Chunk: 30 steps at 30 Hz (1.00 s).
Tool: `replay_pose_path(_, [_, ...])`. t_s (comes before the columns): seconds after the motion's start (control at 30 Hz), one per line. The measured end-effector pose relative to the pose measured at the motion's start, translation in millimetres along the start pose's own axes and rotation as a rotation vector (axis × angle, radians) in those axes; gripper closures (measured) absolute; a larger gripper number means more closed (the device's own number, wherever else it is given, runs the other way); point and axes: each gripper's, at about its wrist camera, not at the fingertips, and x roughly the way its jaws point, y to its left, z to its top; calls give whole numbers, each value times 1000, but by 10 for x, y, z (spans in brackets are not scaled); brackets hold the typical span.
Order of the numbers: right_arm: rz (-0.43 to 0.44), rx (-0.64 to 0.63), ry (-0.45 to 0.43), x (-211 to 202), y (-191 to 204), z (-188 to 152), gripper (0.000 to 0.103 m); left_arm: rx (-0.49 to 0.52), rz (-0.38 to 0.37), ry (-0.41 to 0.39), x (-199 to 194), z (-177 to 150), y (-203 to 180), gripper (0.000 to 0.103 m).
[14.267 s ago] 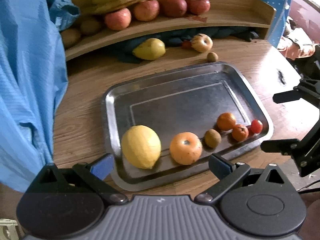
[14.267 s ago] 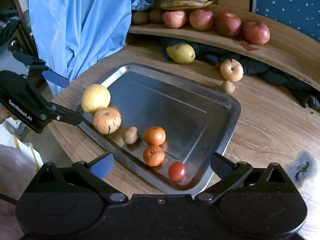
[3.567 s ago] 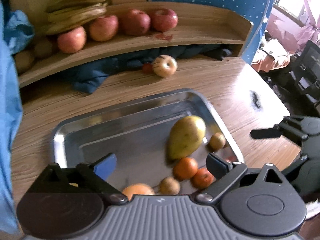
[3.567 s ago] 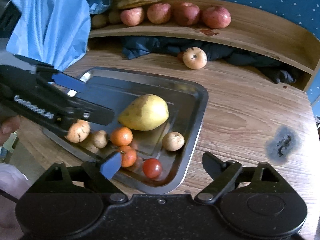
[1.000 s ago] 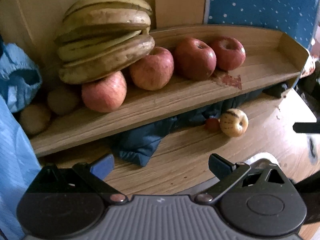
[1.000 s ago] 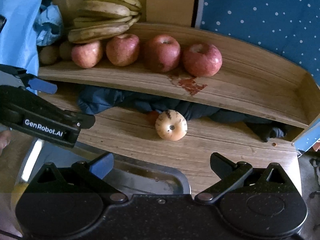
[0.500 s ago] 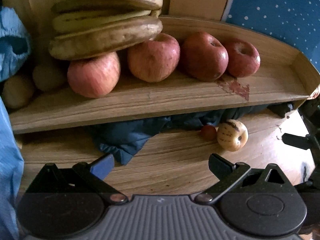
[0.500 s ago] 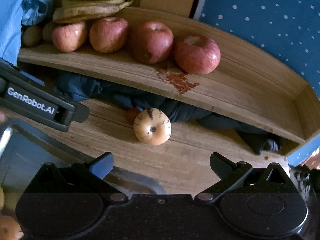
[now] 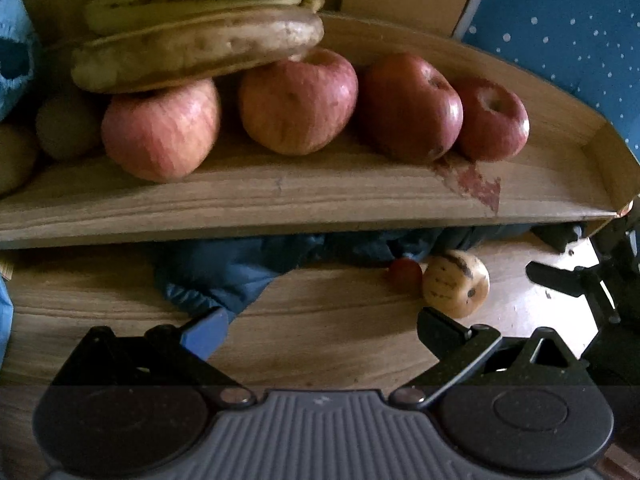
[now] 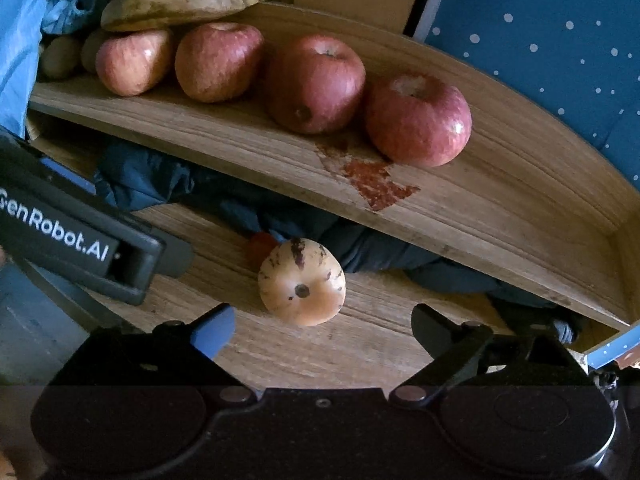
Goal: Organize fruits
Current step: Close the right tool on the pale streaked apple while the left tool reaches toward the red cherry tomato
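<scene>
Speckled pale-orange round fruit [image 10: 302, 283] is lying on the wooden table [image 10: 360, 344], just ahead of the right gripper [image 10: 320, 330], whose wide, down-tilted jaws are closing, gripping nothing. Left gripper [image 9: 320, 332] is gaping empty, angled downward beside it, under the wooden shelf [image 9: 280, 196] of red apples [image 9: 296, 100].

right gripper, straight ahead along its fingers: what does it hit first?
Most likely the pale speckled fruit on the table, sitting just beyond the right gripper, slightly left of centre. Its fingers are closing but nothing is between them yet. Depth is uncertain.
</scene>
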Motion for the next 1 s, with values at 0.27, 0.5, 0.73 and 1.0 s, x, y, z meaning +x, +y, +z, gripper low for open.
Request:
replay_pose_path(0.27, [24,-22,-10,119,53,51,27,-8,-43,-18,36,56,-39,1])
replay_pose_path(0.5, [43,-31,-14,191,50,88,36,-21,-69,-6,106,75,-47,1])
replay_pose_path(0.73, [62,-34,-24,311,74,92,45,-29,-72,-5,93,98,-26,1])
replay_pose_path(1.0, [62,7,-37,313,42,15,50,-15,-124,11,140,120,-55,5])
